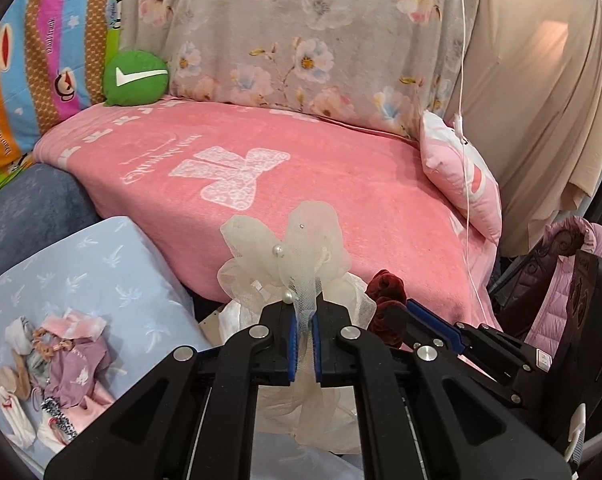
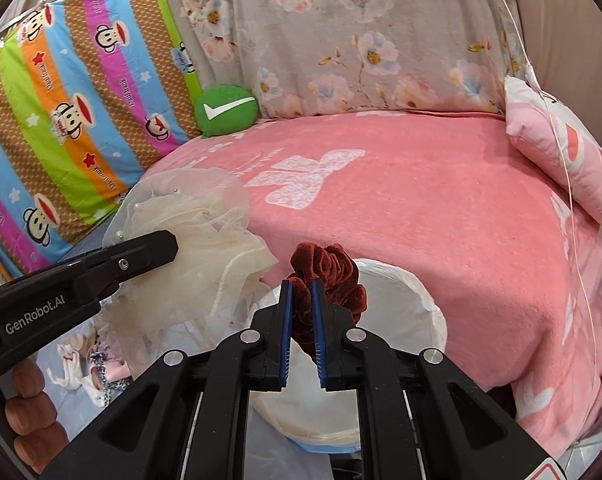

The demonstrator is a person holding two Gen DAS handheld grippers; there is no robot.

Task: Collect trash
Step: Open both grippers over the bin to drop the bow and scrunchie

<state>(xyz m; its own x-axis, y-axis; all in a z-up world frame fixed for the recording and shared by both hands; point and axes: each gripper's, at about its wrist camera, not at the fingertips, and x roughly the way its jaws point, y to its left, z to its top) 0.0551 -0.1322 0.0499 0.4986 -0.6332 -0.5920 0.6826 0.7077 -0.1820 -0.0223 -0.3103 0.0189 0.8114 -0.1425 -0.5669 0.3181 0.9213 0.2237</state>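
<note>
Jaws of the left gripper (image 1: 305,334) are clamped on a strip of cream tulle netting, holding up a cream mesh bow with small pearl beads (image 1: 285,248) in front of the bed. Beside it, the right gripper (image 2: 301,336) has its blue-padded jaws pressed together on a dark red velvet scrunchie (image 2: 327,276), which bulges out above the pads. Both items hang over a white bin lined with a white plastic bag (image 2: 405,300), which stands against the near edge of the bed; the scrunchie is above the bin's opening, the bow just to its left. Behind them spreads a pink blanket with a pale bow print (image 1: 301,184), covering the bed. At the bed's far side lie a round green cushion with a white tick (image 1: 136,77), a grey floral pillow (image 1: 301,32) and a striped cartoon-monkey quilt (image 2: 73,92); a small pink-and-white pillow (image 2: 561,160) rests at the right. On a light blue sheet (image 1: 101,272) at lower left sits a small heap of doll clothes (image 1: 57,364).
</note>
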